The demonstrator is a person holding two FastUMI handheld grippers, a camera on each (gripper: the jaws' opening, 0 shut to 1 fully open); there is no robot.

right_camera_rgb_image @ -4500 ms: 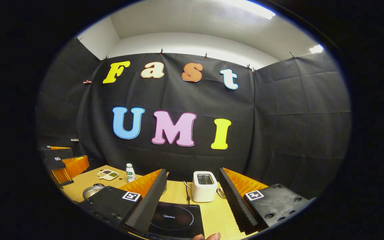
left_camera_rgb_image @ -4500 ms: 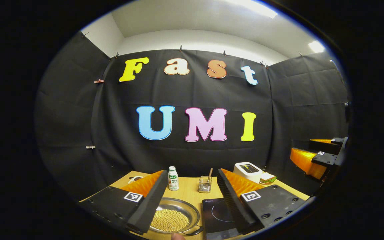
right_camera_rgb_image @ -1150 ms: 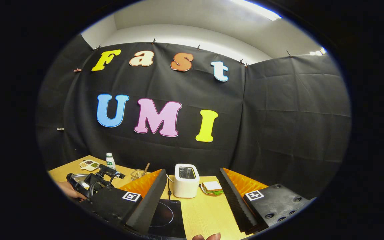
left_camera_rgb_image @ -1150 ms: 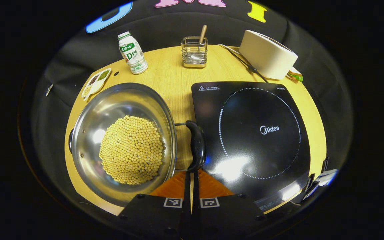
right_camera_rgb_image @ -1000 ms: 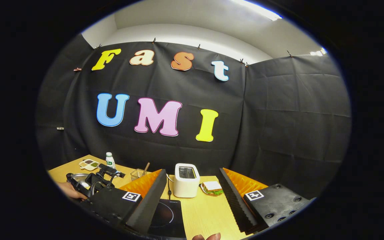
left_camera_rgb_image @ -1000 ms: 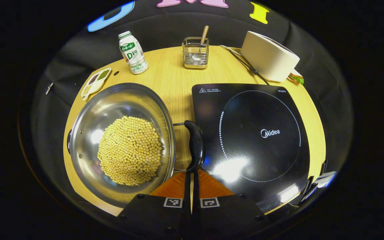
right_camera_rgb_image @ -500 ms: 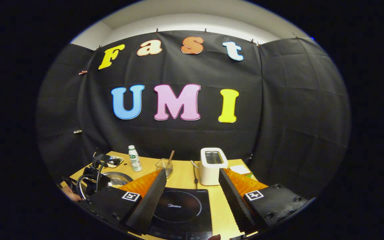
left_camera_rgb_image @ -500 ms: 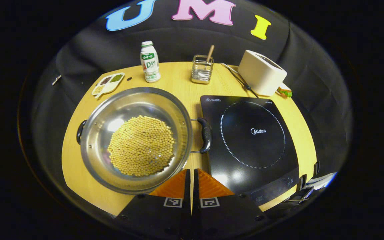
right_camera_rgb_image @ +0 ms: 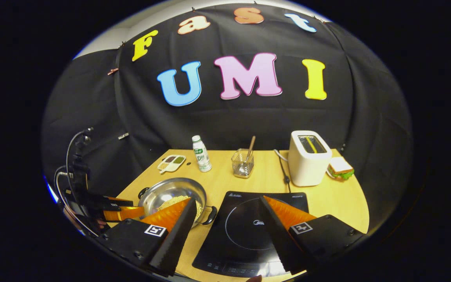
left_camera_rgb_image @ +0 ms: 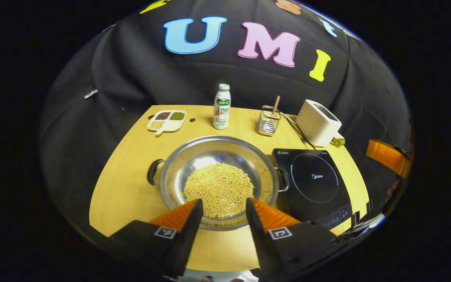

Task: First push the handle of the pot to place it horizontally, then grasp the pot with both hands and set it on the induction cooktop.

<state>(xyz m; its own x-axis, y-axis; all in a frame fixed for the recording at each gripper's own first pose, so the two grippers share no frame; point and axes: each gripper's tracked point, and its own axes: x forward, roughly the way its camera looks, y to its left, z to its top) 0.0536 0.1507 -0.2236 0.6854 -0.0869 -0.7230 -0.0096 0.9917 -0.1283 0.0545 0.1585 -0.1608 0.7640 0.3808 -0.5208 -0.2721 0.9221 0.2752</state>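
On the wooden bench the pot of yellow beans sits just left of the induction cooktop, its two handles lying level, left and right. The left gripper hovers above the pot's near rim, fingers apart and empty. The right gripper hangs over the cooktop, fingers spread wide, holding nothing.

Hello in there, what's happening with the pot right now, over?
Left tool open, above the pot's near rim. Right tool open over the cooktop. Pot on the table beside the cooktop, handles sideways. Nothing between them.
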